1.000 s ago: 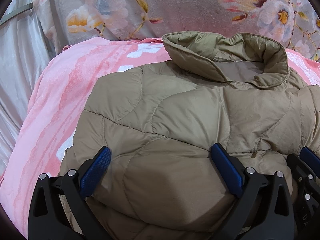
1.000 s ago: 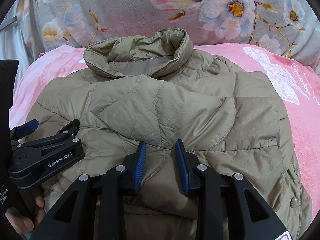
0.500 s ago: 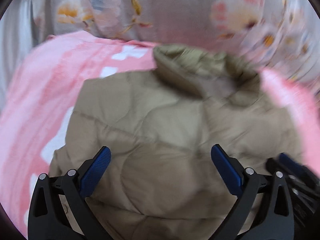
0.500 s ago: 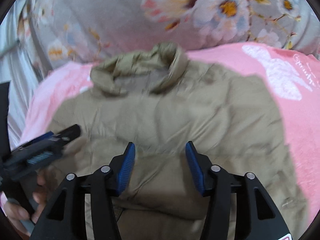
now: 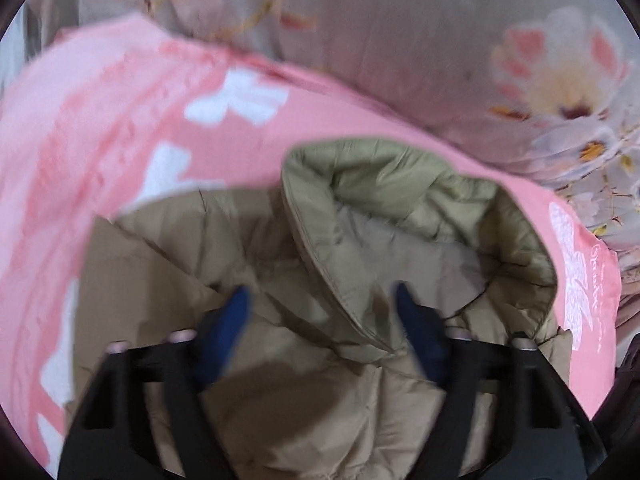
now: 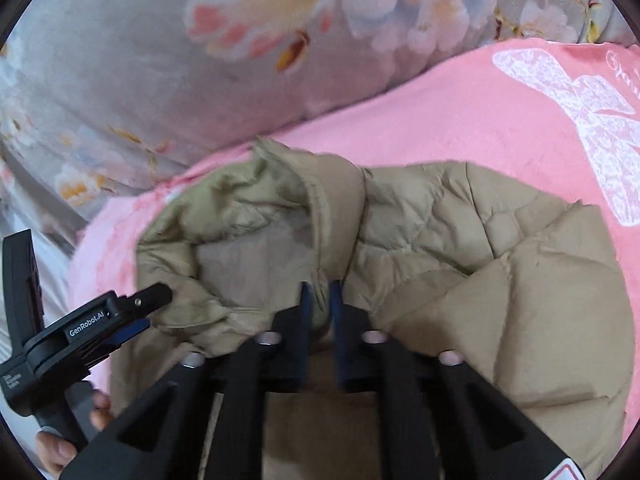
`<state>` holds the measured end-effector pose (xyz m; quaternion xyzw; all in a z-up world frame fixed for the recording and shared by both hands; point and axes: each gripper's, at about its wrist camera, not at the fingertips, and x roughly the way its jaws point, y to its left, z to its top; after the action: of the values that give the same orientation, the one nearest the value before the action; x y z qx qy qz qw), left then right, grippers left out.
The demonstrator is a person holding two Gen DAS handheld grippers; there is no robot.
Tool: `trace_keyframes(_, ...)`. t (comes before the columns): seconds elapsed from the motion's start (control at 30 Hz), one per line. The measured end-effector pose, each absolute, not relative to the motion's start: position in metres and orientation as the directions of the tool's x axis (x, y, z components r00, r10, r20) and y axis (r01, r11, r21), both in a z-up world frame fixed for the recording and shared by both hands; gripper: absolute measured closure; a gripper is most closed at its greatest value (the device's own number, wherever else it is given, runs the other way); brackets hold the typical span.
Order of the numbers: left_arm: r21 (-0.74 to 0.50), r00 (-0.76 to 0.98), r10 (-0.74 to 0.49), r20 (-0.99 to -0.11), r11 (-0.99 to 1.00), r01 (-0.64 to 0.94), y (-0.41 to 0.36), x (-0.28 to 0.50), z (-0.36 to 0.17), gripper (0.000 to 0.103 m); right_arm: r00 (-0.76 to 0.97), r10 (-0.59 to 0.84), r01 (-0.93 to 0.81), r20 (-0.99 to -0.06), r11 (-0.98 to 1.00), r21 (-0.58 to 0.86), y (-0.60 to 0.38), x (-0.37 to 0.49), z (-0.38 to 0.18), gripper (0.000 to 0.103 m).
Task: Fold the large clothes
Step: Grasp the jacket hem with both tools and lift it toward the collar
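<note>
A tan quilted jacket (image 5: 280, 380) (image 6: 520, 300) lies on a pink blanket (image 5: 120, 140) with its stand-up collar (image 5: 400, 184) (image 6: 240, 200) toward the far side. My left gripper (image 5: 320, 292) hovers over the collar's left end, its jaws closing; the collar edge runs between them and the pads stand apart from it. My right gripper (image 6: 320, 288) is nearly shut, pinching a fold at the collar's right end. The left gripper (image 6: 150, 310) also shows in the right wrist view, at the collar's other end.
A grey floral cover (image 5: 400, 40) (image 6: 160, 60) rises behind the pink blanket (image 6: 440, 120). A person's hand (image 6: 56, 448) grips the left gripper's handle at the lower left. Pale cloth hangs at the far left edge.
Both grippers moved forward from the jacket's body up to the collar. The left jaws narrowed from wide apart. The right jaws widened a little, then closed onto a collar fold.
</note>
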<state>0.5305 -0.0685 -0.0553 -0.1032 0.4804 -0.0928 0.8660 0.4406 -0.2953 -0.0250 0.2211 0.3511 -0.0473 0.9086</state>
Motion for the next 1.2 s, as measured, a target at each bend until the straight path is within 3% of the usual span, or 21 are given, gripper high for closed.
trace_keyframes(0.13,-0.214,0.55,-0.219,-0.806,0.974,0.073,-0.065,0.521,-0.078,0.055,0.75,0.022,0.257,-0.661,0.912,0.321,-0.294,0.434,-0.04,0.098)
trace_keyframes(0.4,-0.036,0.637,-0.094,-0.765,0.994,0.103,-0.083,0.501,-0.094,0.055,0.731,-0.075,0.277,-0.678,0.941,0.195,-0.284,0.44,-0.055,0.1)
trace_keyframes(1.2,-0.006,0.645,-0.067,-0.761,0.995,0.097,-0.088,0.504,-0.098,0.052,0.722,-0.064,0.278,-0.689,0.939,0.203,-0.291,0.446,-0.06,0.102)
